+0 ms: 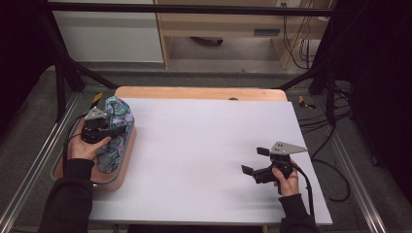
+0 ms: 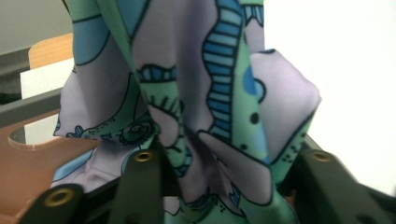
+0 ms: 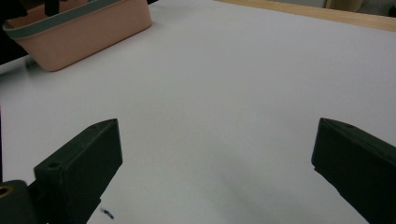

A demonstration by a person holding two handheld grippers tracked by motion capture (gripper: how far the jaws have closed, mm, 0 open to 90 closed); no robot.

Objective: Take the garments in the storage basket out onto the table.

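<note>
A patterned cloth [image 1: 118,121] in lilac, green and blue stands bunched up in a pink basket [image 1: 125,158] at the table's left edge. My left gripper [image 1: 111,132] reaches into it from the near left. In the left gripper view the cloth [image 2: 196,93] is gathered in folds between the two black jaws, and my left gripper [image 2: 233,158] is shut on it. My right gripper [image 1: 254,160] hovers low over the white sheet at the near right, open, with nothing between its fingers [image 3: 84,158].
A white sheet [image 1: 204,145] covers most of the wooden table [image 1: 194,92]. The pink basket [image 3: 79,37] has a grey rim and lies far off in the right gripper view. Black frame posts and cables stand around the table.
</note>
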